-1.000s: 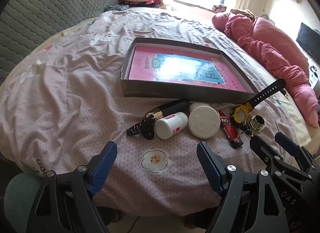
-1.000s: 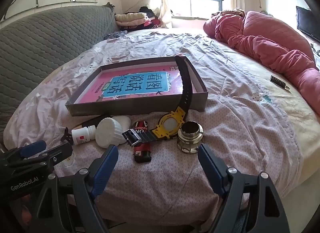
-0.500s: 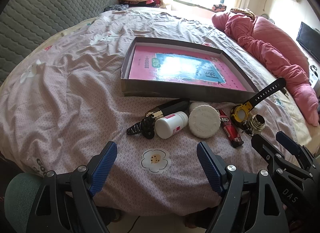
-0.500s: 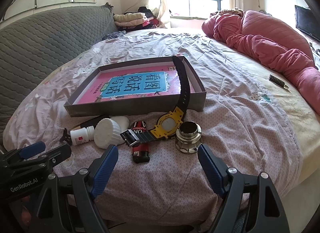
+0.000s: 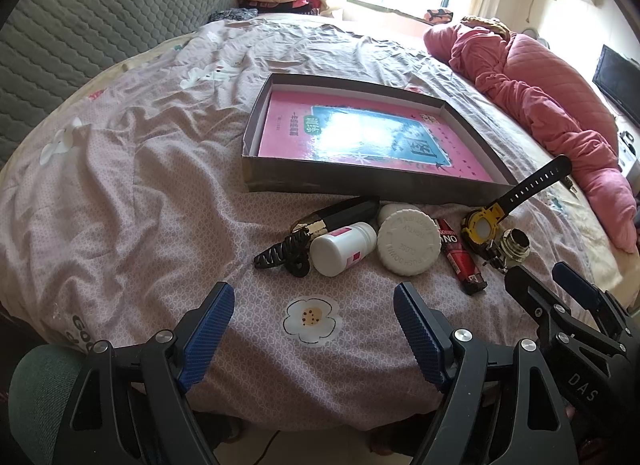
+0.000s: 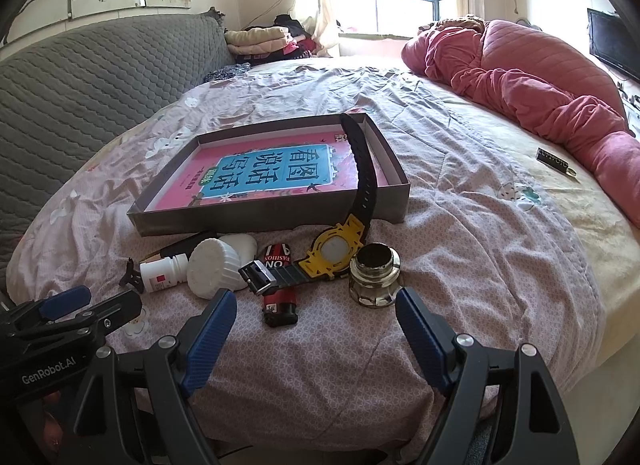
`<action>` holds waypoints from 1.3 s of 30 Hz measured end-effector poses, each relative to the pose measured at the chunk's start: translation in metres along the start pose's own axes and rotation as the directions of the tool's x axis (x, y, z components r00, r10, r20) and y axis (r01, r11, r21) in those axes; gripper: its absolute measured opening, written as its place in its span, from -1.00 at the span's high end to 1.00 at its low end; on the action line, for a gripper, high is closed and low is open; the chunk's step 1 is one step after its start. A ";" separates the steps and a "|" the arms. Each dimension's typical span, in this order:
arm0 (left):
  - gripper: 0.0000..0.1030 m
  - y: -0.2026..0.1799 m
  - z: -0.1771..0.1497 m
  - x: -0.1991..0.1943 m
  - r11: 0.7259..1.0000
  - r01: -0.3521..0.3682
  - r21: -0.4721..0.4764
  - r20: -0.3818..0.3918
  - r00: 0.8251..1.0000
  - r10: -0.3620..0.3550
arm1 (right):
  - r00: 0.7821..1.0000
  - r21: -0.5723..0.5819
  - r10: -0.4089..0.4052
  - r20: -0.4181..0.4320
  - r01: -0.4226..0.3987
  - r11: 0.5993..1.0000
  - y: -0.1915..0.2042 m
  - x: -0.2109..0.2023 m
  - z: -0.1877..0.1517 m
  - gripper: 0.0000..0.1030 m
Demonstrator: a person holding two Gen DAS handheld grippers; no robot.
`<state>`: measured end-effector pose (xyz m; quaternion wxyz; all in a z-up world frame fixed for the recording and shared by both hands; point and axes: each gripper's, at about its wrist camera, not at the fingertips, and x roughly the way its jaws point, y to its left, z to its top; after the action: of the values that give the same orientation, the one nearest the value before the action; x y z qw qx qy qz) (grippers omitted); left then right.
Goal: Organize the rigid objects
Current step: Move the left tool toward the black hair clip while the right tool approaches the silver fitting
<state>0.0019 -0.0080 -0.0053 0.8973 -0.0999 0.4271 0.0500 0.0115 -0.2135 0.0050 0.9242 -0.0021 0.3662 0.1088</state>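
Left tongs (image 5: pixel 314 329): jaws spread wide, holding nothing, above the bed (image 5: pixel 132 201) edge. Right tongs (image 6: pixel 316 325): likewise spread and bare.

At 12 o'clock of the right tongs, a row on the bed: red lighter (image 6: pixel 280 289), yellow watch (image 6: pixel 335 251) with its strap leaning on the box wall, metal fitting (image 6: pixel 374 277) at 1 o'clock.

At 11 o'clock: white jar (image 6: pixel 214 268), pill bottle (image 6: pixel 162 273), black hair clip (image 5: pixel 286 252).

Farther at 12 o'clock: shallow grey box (image 6: pixel 272 217) holding a pink book (image 6: pixel 276 175).

On the bed (image 6: pixel 460 225), the box (image 6: pixel 264 221) lies behind a row of small items (watch (image 6: pixel 336 251) rightward, its strap on the box's rim)
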 end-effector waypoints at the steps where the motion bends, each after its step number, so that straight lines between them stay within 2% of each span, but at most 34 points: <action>1: -0.61 0.000 0.000 0.000 1.000 0.000 0.000 -0.001 1.000 0.000 | 1.000 -0.002 0.000 0.007 0.000 1.000 0.000 0.000 0.000 -0.58; 7: -0.61 0.005 -0.001 -0.002 1.000 -0.003 0.002 -0.014 1.000 0.003 | 1.000 -0.001 0.001 0.031 -0.001 1.000 0.000 -0.001 0.000 -0.58; 14: -0.61 0.008 -0.001 -0.002 1.000 -0.003 0.005 -0.024 1.000 0.003 | 1.000 0.017 -0.004 0.003 0.004 1.000 -0.006 -0.001 0.002 -0.58; 16: -0.61 0.008 -0.001 -0.002 1.000 -0.003 0.010 0.022 1.000 0.003 | 1.000 0.022 -0.006 -0.004 0.006 1.000 -0.007 -0.001 0.002 -0.58; 17: -0.61 0.009 -0.001 -0.002 1.000 -0.005 0.009 0.021 1.000 0.005 | 1.000 0.022 -0.010 -0.006 0.010 1.000 -0.007 -0.001 0.002 -0.58; 21: -0.61 0.019 0.000 -0.001 1.000 -0.002 -0.016 0.007 1.000 0.002 | 0.999 0.026 -0.026 -0.041 0.027 0.999 -0.010 0.000 0.003 -0.58; 29: -0.61 0.042 0.007 0.011 0.998 -0.019 -0.055 -0.052 0.999 0.016 | 1.000 0.083 -0.023 -0.009 0.023 0.996 -0.024 0.002 0.005 -0.58; 32: -0.61 0.044 0.008 0.017 0.998 -0.052 -0.029 -0.066 0.997 0.050 | 1.000 0.107 -0.024 -0.017 0.026 0.994 -0.029 0.004 0.005 -0.58; 39: -0.58 0.043 0.012 0.026 0.999 -0.050 0.012 -0.062 0.997 0.050 | 1.000 0.148 -0.024 -0.012 0.026 0.989 -0.040 0.008 0.007 -0.58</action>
<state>0.0199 0.0369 -0.0241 0.8826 -0.0858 0.4574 0.0671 0.0296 -0.2503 0.0016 0.9212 0.0615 0.3779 0.0697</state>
